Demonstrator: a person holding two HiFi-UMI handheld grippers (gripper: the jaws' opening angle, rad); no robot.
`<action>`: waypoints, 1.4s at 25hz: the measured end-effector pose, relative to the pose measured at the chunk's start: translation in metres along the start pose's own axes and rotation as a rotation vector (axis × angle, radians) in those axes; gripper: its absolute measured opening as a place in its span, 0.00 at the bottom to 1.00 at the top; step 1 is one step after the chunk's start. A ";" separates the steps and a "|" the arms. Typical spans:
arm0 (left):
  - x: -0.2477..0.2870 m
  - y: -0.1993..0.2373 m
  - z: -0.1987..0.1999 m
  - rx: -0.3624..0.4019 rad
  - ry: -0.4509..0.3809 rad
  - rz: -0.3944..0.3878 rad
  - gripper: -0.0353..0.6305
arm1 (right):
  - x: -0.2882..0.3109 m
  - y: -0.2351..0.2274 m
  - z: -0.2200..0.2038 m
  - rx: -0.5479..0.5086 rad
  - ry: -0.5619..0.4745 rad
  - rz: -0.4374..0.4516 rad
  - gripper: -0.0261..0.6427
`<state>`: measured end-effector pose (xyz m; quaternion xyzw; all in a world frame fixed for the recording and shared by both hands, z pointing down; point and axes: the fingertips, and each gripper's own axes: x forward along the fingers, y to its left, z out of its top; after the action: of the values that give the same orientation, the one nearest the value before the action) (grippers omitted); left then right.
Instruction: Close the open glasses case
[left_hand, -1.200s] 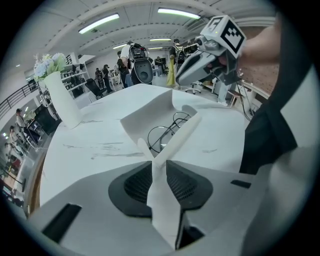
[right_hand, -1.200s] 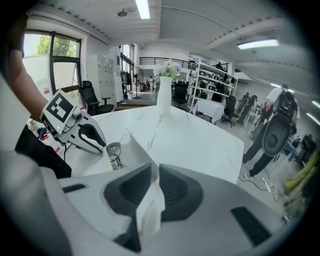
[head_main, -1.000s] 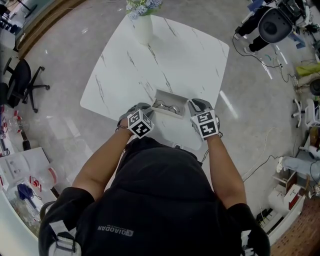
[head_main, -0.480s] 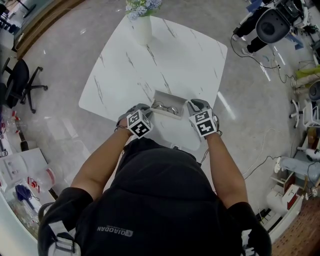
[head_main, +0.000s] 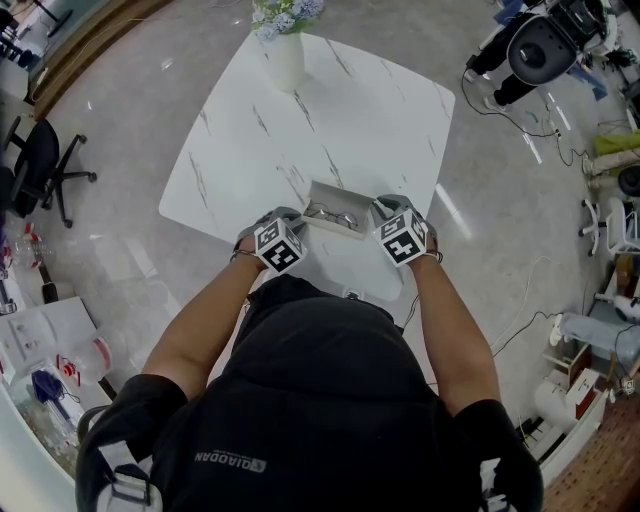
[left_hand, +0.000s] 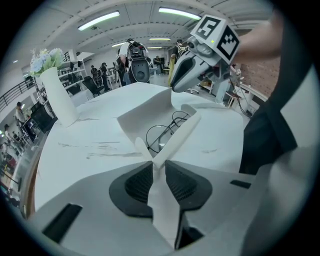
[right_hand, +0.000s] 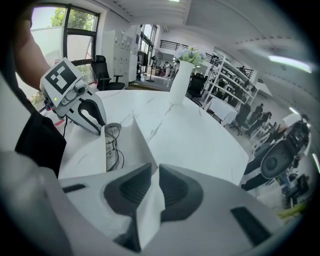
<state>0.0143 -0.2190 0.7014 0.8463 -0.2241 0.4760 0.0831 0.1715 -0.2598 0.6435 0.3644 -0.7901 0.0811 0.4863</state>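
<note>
glasses case (head_main: 322, 197): white and open, it lies on the near part of the counter (head_main: 350, 110), between the two grippers. One broad panel stands raised on its far side, and a narrow flap runs along the side nearest the person.
glasses (head_main: 331, 214): thin, dark-rimmed, with round lenses. They lie inside the open case, and both gripper views show them past the clamped flaps.
left gripper (head_main: 299, 224): at the case's left end. Its jaws are pressed together on a white flap of the case, which runs straight between the dark pads in the left gripper view (left_hand: 159, 165).
right gripper (head_main: 378, 214): at the case's right end. Its jaws are clamped on a white edge of the case, which is pinched between the pads in the right gripper view (right_hand: 150, 187).
across the case: each gripper shows in the other's view, tip down at the opposite end of the case, the right one (left_hand: 176, 89) and the left one (right_hand: 101, 131).
counter: white marble with grey veins and rounded corners.
vase (head_main: 286, 58): white and upright at the far corner of the counter, well apart from the case, holding pale flowers (head_main: 285, 12).
person: black shirt, with both forearms reaching forward to the grippers.
</note>
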 end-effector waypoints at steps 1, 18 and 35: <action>0.000 0.000 0.000 -0.001 0.000 -0.001 0.18 | 0.001 0.000 0.000 -0.007 0.004 0.002 0.11; 0.000 -0.001 0.000 -0.009 0.008 0.014 0.18 | -0.003 0.005 -0.002 -0.016 0.010 0.003 0.06; 0.000 0.000 0.000 -0.010 0.018 0.027 0.18 | -0.011 0.019 -0.004 0.001 -0.003 -0.005 0.06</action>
<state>0.0139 -0.2184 0.7012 0.8385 -0.2374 0.4835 0.0830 0.1645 -0.2384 0.6403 0.3665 -0.7899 0.0798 0.4851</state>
